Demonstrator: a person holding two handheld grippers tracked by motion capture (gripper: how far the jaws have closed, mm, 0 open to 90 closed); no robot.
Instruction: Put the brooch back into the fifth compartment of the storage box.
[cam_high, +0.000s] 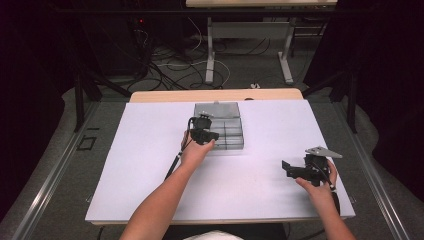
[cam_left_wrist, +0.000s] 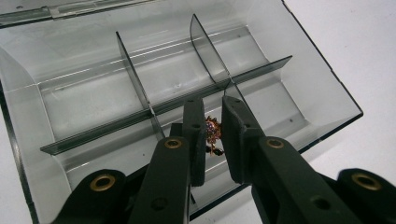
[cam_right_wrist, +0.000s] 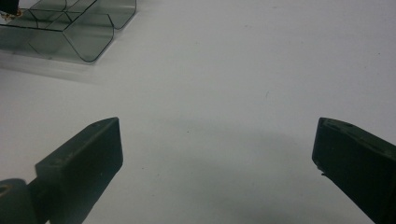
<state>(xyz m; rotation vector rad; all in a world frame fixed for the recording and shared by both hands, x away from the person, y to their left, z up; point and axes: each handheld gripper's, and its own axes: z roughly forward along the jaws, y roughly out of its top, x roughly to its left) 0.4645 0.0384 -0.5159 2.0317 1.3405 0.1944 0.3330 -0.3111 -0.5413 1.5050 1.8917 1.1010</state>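
Note:
A clear smoky plastic organizer box (cam_high: 232, 107) with dividers lies open at the middle of the white table. My left gripper (cam_high: 204, 134) hangs over its near side. In the left gripper view the jaws (cam_left_wrist: 212, 105) are closed tight on a small gold ornament with purple stones (cam_left_wrist: 211, 130), held just above a near compartment of the box (cam_left_wrist: 327, 88). My right gripper (cam_high: 287, 169) rests low over the bare table at the right, pointing left, its jaws (cam_right_wrist: 215, 140) wide open with nothing between them. A corner of the box (cam_right_wrist: 84, 37) shows at the upper left of the right gripper view.
A white sheet (cam_high: 150, 150) covers the tabletop. The box lid (cam_left_wrist: 28, 14) lies folded back on the far side. Beyond the table, cables (cam_high: 170, 65) lie on the floor beside a metal table frame (cam_high: 210, 55).

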